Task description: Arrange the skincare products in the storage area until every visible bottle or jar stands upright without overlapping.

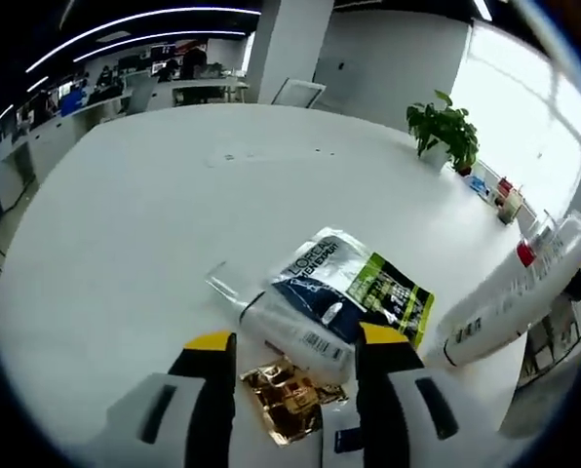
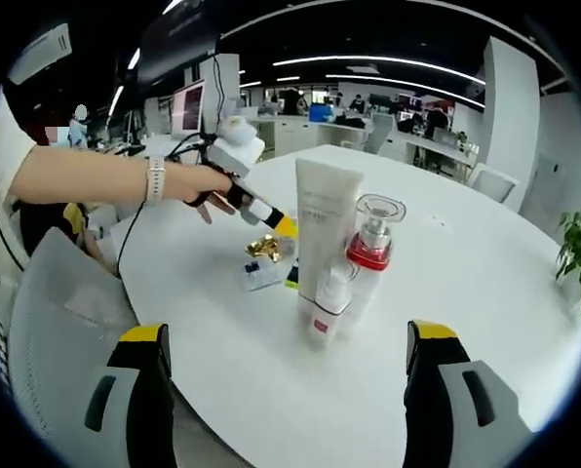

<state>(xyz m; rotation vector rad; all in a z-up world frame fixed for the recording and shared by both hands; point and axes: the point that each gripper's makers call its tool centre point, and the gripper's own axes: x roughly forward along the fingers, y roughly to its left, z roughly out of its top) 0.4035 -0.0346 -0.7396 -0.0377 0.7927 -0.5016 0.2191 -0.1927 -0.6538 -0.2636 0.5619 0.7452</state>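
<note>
On a round white worktop [image 1: 125, 214], the left gripper [image 1: 295, 356] hovers with its yellow-tipped fingers [image 1: 211, 343] apart over a clear plastic tube [image 1: 300, 331] lying flat beside a glossy blue-and-green sachet [image 1: 354, 283] and a crinkled gold foil packet [image 1: 286, 395]. Toward the near edge, a tall white squeeze tube [image 2: 325, 239], a red-collared clear pump bottle [image 2: 373, 249] and a small white bottle [image 2: 328, 307] already stand upright, the right gripper [image 2: 286, 356] wide open before them. The next move appears to be closing on the fallen tube and standing it clear of the others.
</note>
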